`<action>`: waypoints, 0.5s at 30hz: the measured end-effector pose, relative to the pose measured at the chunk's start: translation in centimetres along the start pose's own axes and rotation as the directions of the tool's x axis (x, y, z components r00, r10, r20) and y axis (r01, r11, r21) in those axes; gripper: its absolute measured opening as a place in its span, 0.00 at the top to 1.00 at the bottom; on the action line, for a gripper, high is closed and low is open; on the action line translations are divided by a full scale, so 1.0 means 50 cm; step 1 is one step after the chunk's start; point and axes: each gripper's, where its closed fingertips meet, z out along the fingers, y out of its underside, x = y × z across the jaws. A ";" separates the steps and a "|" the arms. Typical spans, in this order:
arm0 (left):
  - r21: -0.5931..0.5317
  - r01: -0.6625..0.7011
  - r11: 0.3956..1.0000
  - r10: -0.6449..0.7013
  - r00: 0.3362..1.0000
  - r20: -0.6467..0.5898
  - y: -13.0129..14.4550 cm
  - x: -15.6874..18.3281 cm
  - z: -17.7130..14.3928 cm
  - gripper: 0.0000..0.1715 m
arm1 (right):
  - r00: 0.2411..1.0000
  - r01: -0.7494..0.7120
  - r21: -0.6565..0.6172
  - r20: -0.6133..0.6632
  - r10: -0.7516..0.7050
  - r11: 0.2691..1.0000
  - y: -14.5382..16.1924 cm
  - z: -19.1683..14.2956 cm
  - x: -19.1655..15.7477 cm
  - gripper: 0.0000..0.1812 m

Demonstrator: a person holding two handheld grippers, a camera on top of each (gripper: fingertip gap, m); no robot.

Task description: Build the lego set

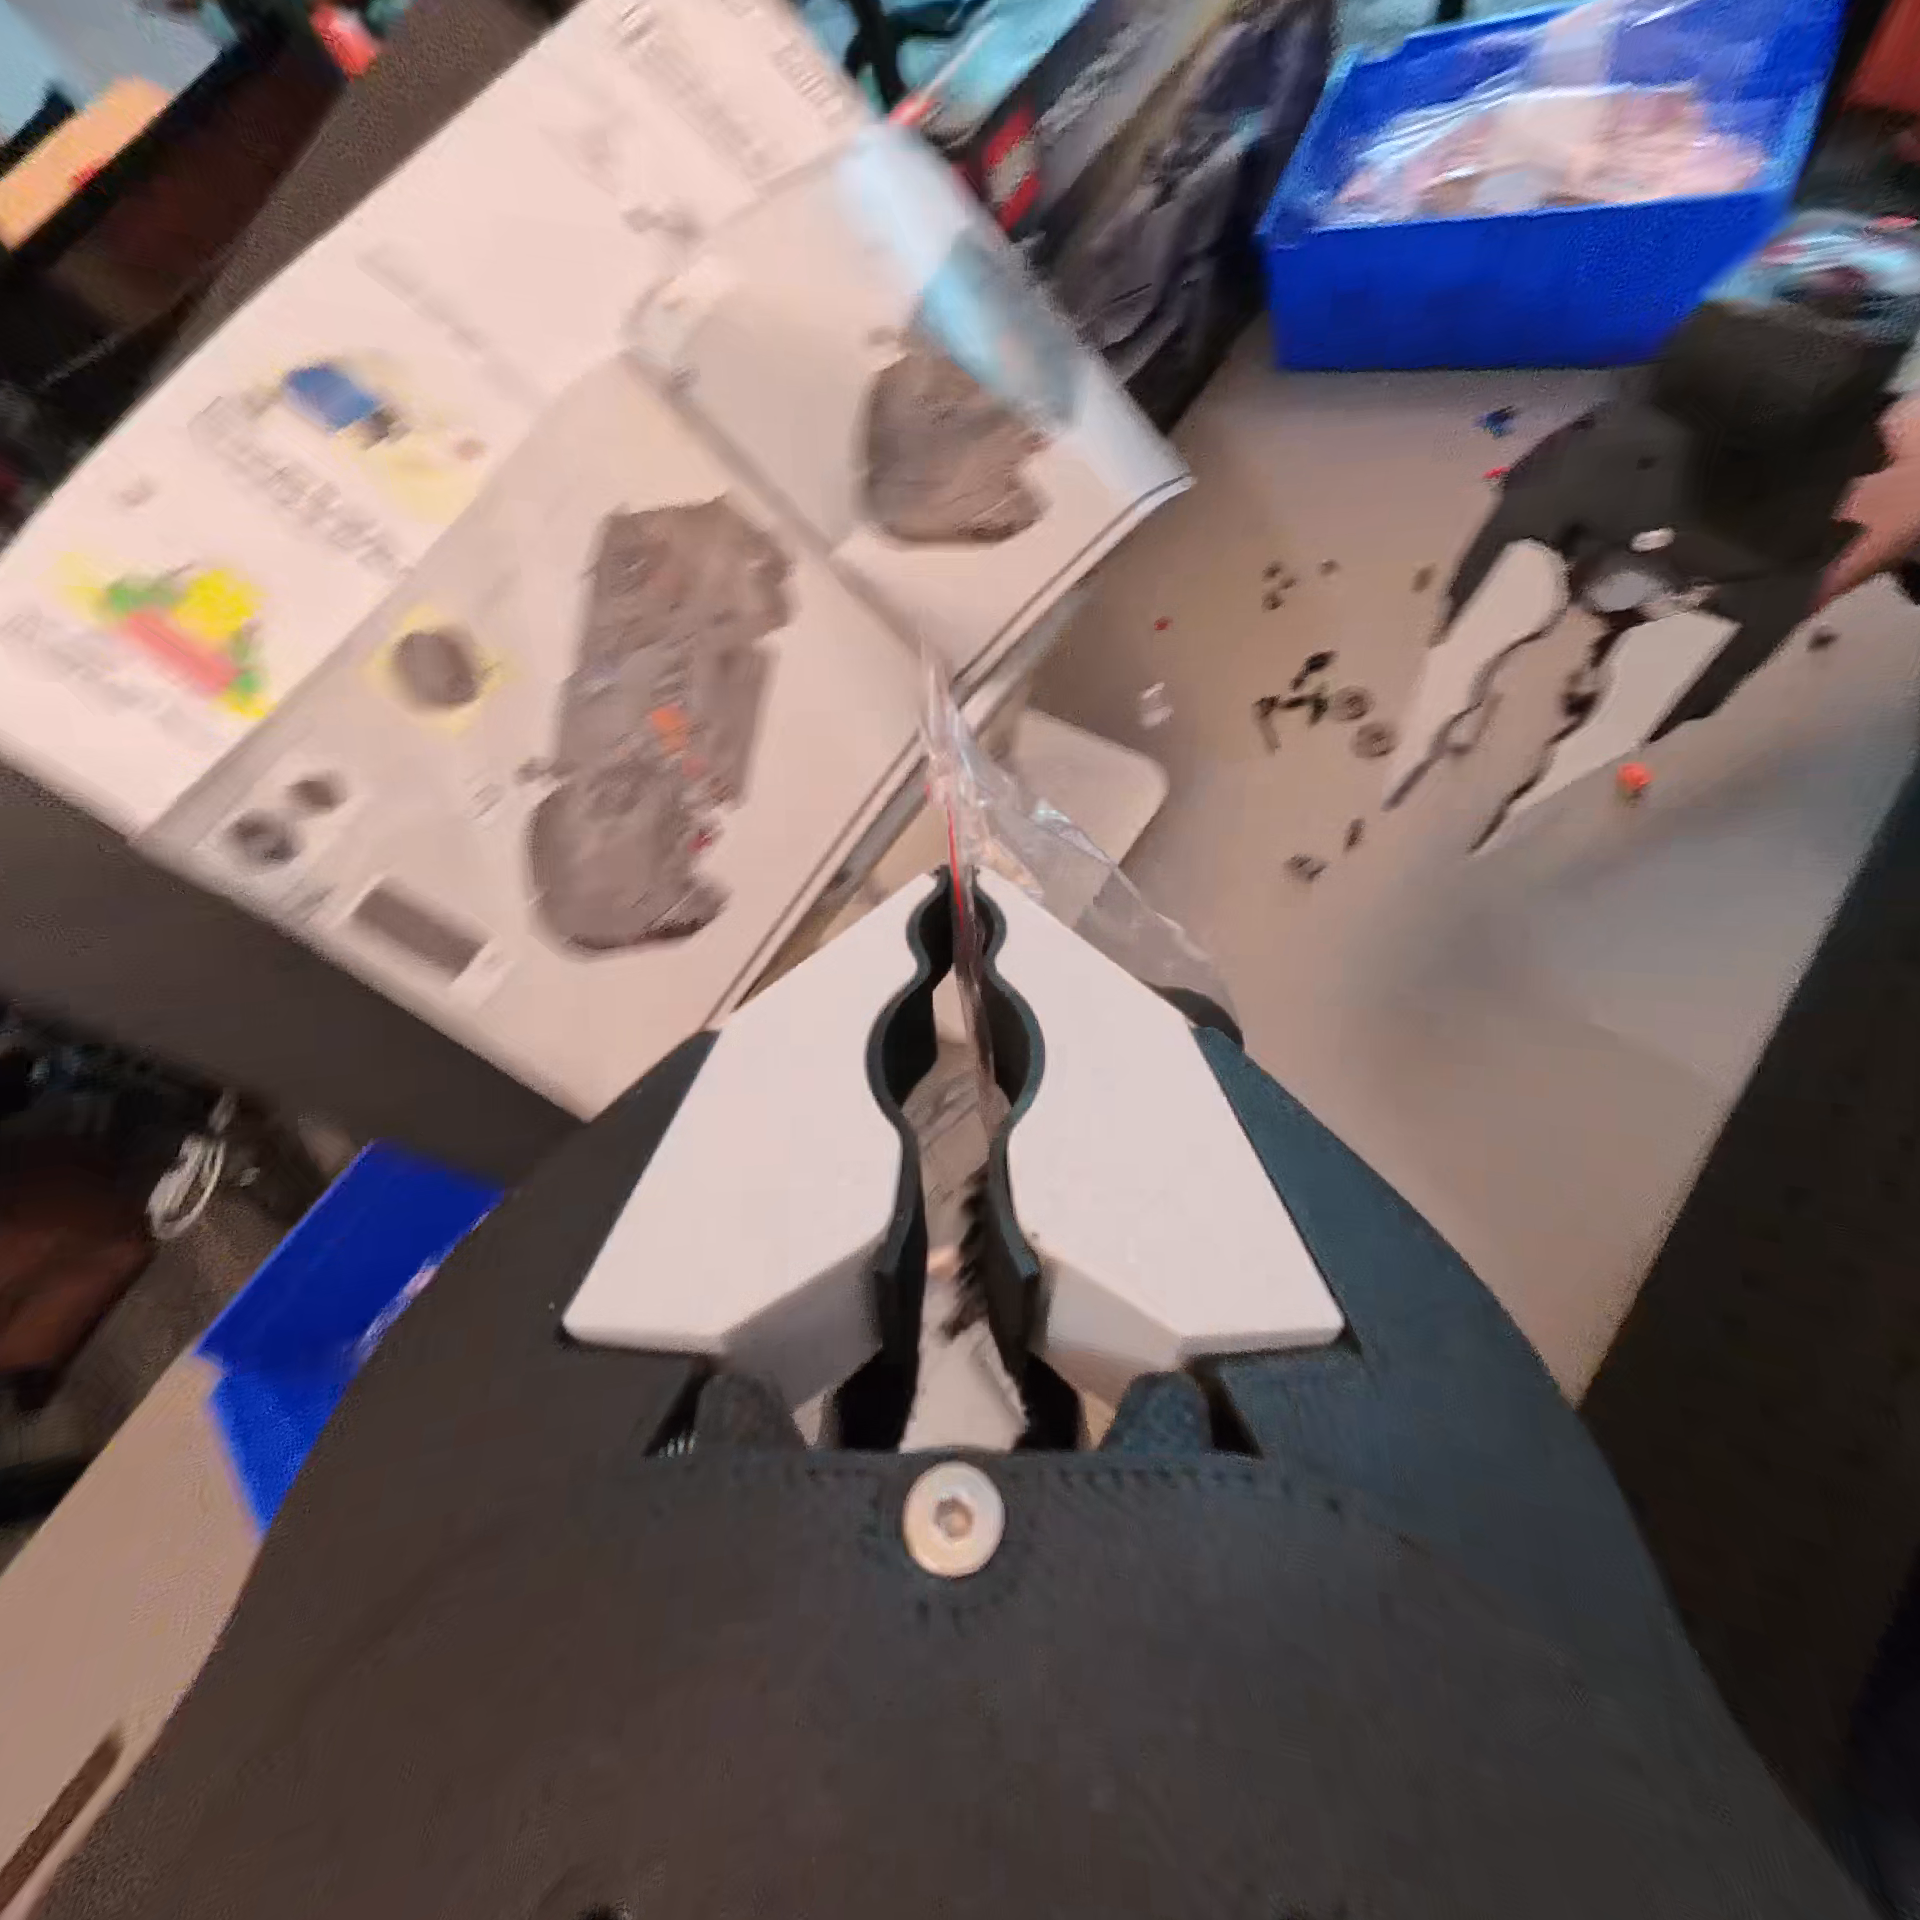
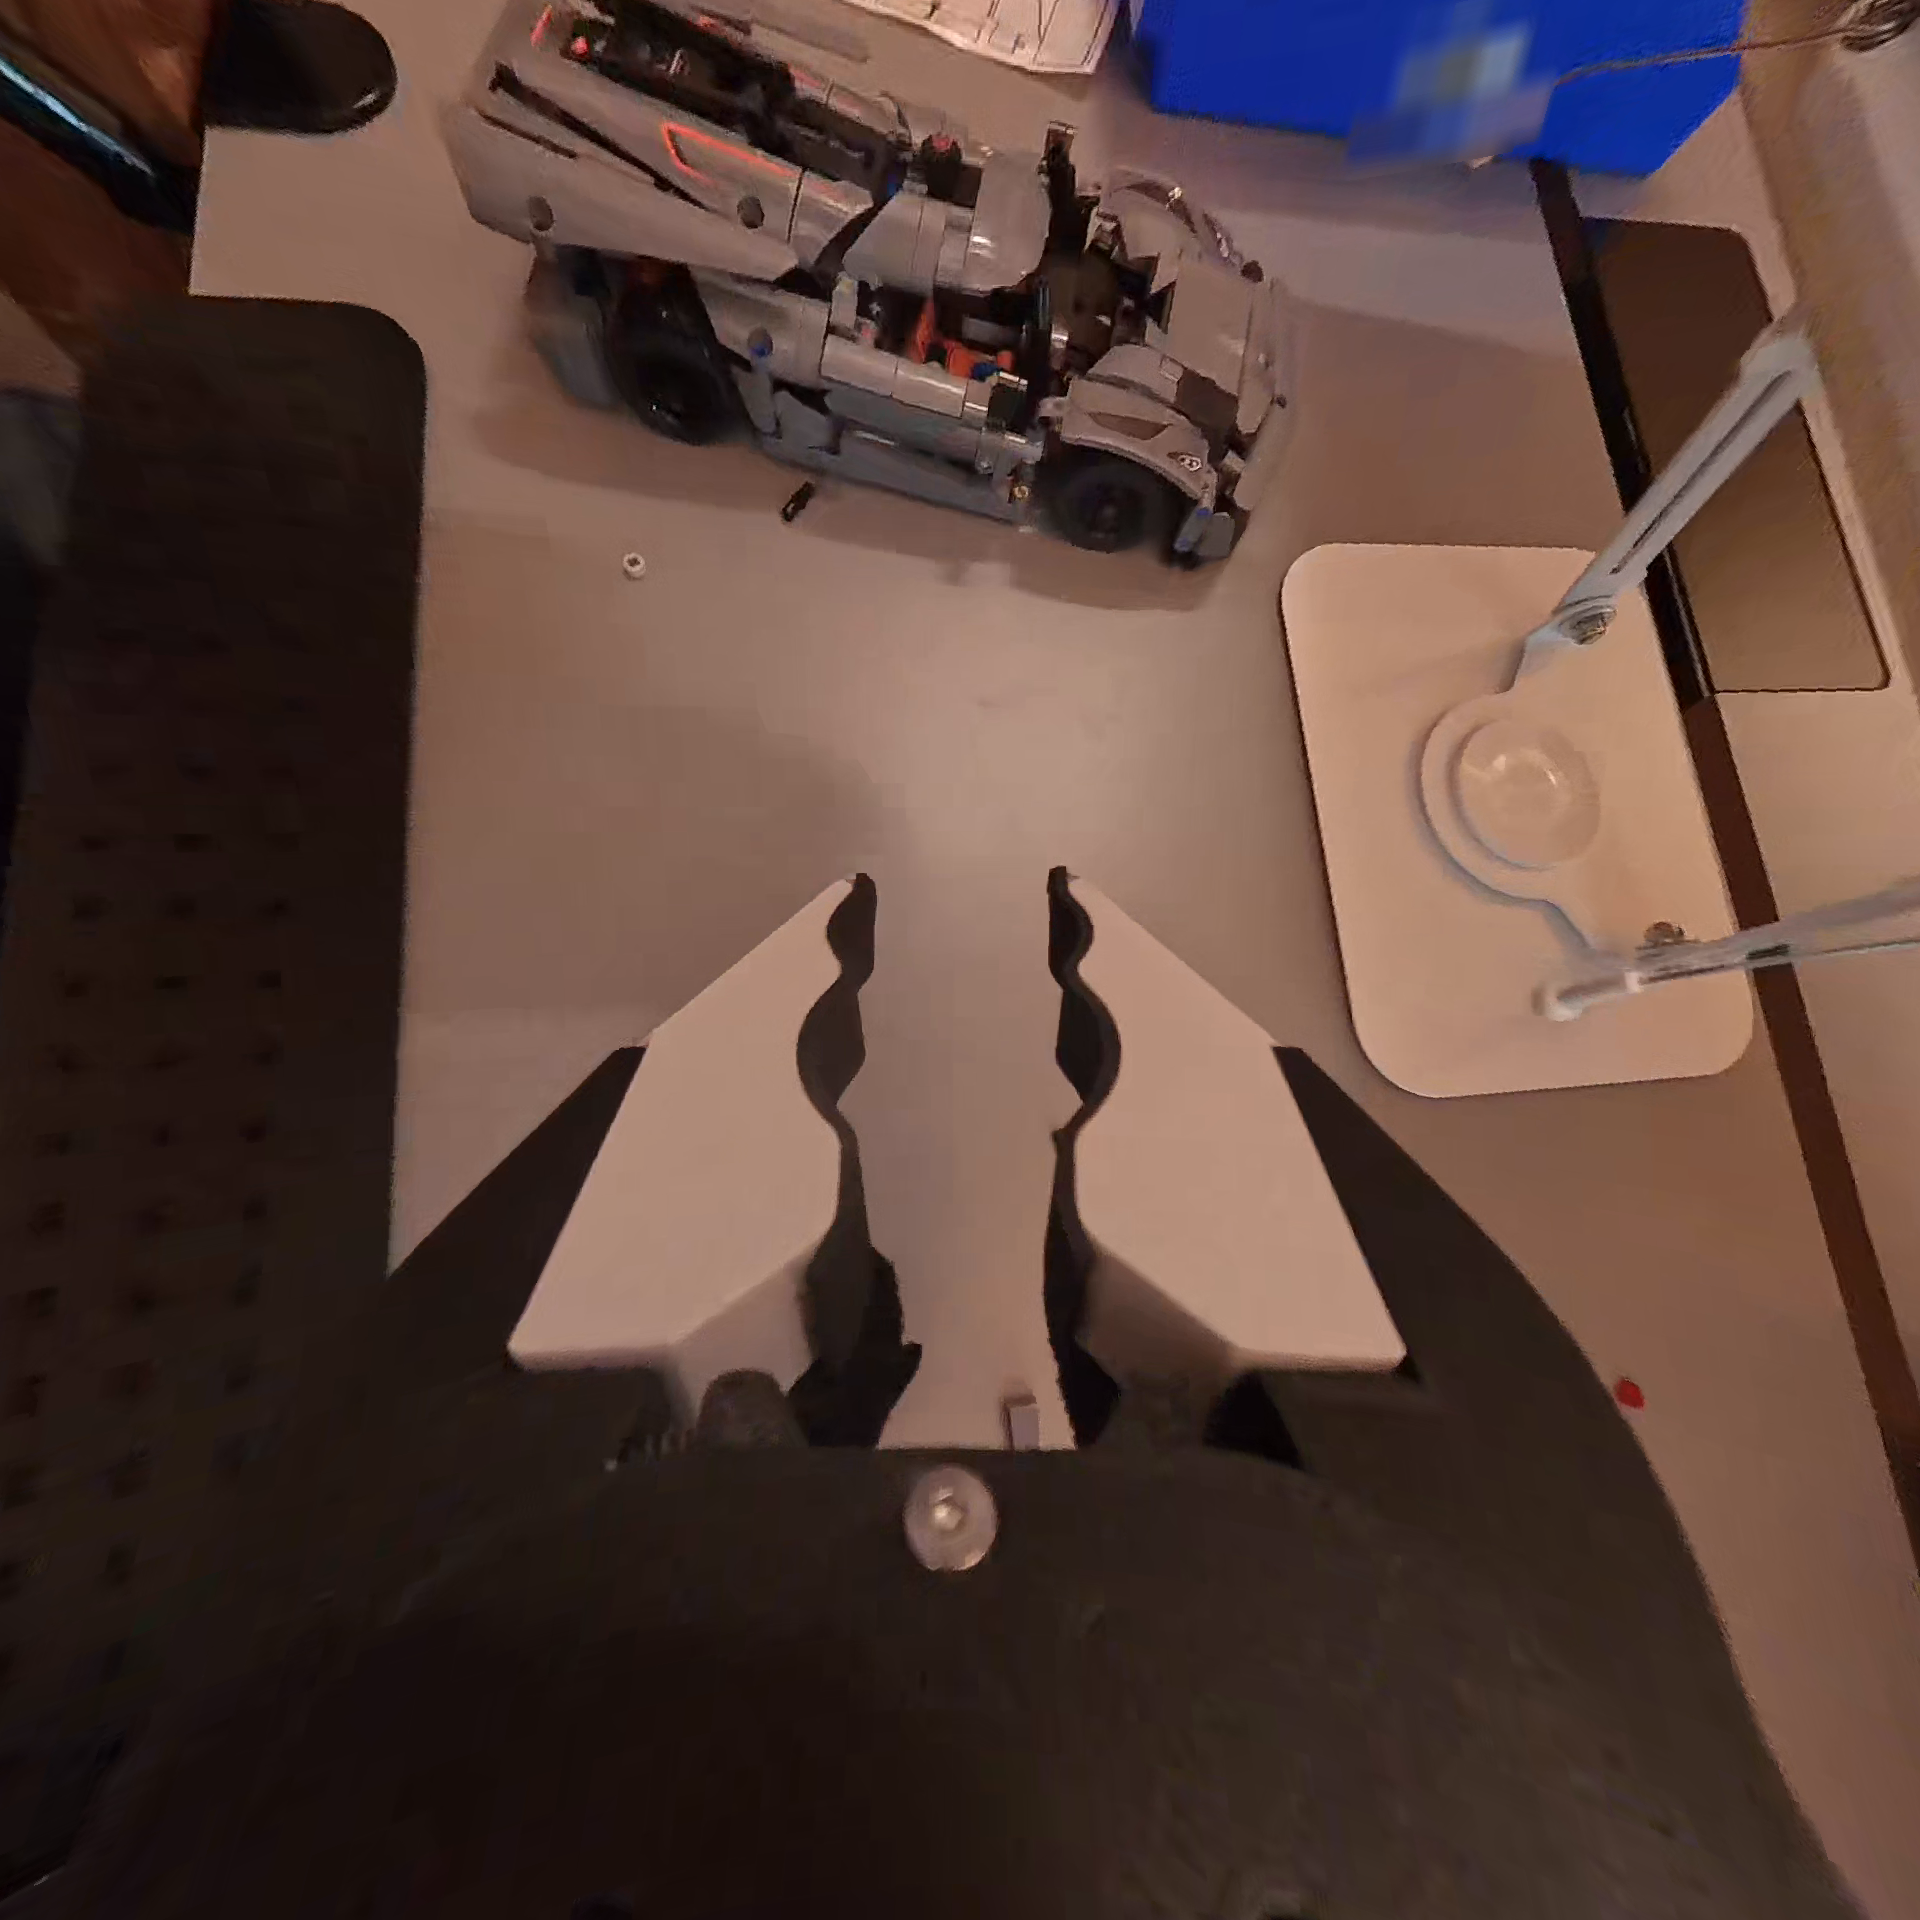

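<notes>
My left gripper (image 1: 961, 883) is shut on a clear plastic bag (image 1: 966, 769) that sticks up from its fingertips and blurs toward the top of the left wrist view. The open instruction booklet (image 1: 520, 540) lies beyond it on the left. Several small loose Lego parts (image 1: 1320, 707) lie scattered on the table to the right. My right gripper (image 2: 961, 883) is open and empty above bare table. It also shows in the left wrist view (image 1: 1439, 821), near the loose parts. The partly built grey Lego car (image 2: 883, 343) stands ahead of it, with a black pin (image 2: 798, 501) and a white piece (image 2: 634, 564) nearby.
A blue bin (image 1: 1538, 229) with bagged parts and a dark Lego box (image 1: 1122, 187) stand at the back. Another blue bin (image 1: 332, 1299) is at lower left. A white stand base (image 2: 1507, 810) with metal arms is right of the right gripper. A black mat (image 2: 229, 831) is on its left. The gap from one gripper's tips to the other's is roughly 25 centimetres. The white piece (image 2: 634, 564) is about 20 centimetres from my right fingertips and 35 centimetres from my left.
</notes>
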 end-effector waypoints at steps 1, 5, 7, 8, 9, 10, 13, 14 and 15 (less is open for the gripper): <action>-0.025 0.024 0.999 -0.023 0.999 0.022 0.021 -0.046 -0.030 1.00 | 1.000 0.027 0.003 -0.016 -0.027 1.000 -0.002 0.003 -0.001 0.84; -0.093 0.142 0.985 -0.125 0.978 0.167 0.147 -0.237 -0.161 1.00 | 0.998 0.063 0.030 0.003 -0.063 0.998 -0.009 0.019 -0.016 0.89; -0.115 0.239 0.964 -0.211 0.954 0.212 0.240 -0.320 -0.220 1.00 | 0.998 0.065 0.028 0.021 -0.066 0.997 -0.003 0.030 -0.018 0.91; -0.110 0.275 0.955 -0.247 0.945 0.215 0.285 -0.351 -0.244 1.00 | 0.998 0.066 0.018 0.015 -0.066 0.998 0.002 0.035 -0.013 0.91; -0.107 0.311 0.944 -0.278 0.928 0.250 0.335 -0.389 -0.268 1.00 | 0.998 0.063 0.005 0.016 -0.063 0.998 0.007 0.039 -0.009 0.92; -0.111 0.357 0.927 -0.318 0.909 0.271 0.388 -0.422 -0.289 1.00 | 0.998 0.060 -0.002 0.023 -0.060 0.998 0.010 0.042 -0.006 0.92; -0.071 0.463 0.884 -0.418 0.848 0.326 0.528 -0.517 -0.342 1.00 | 0.998 0.054 -0.025 0.037 -0.053 0.998 0.016 0.052 0.001 0.93; -0.074 0.495 0.866 -0.438 0.821 0.365 0.580 -0.549 -0.362 1.00 | 0.998 0.052 -0.035 0.038 -0.050 0.998 0.018 0.056 0.006 0.93; -0.079 0.519 0.851 -0.449 0.798 0.401 0.629 -0.578 -0.380 1.00 | 0.998 0.047 -0.040 0.045 -0.045 0.998 0.019 0.059 0.008 0.93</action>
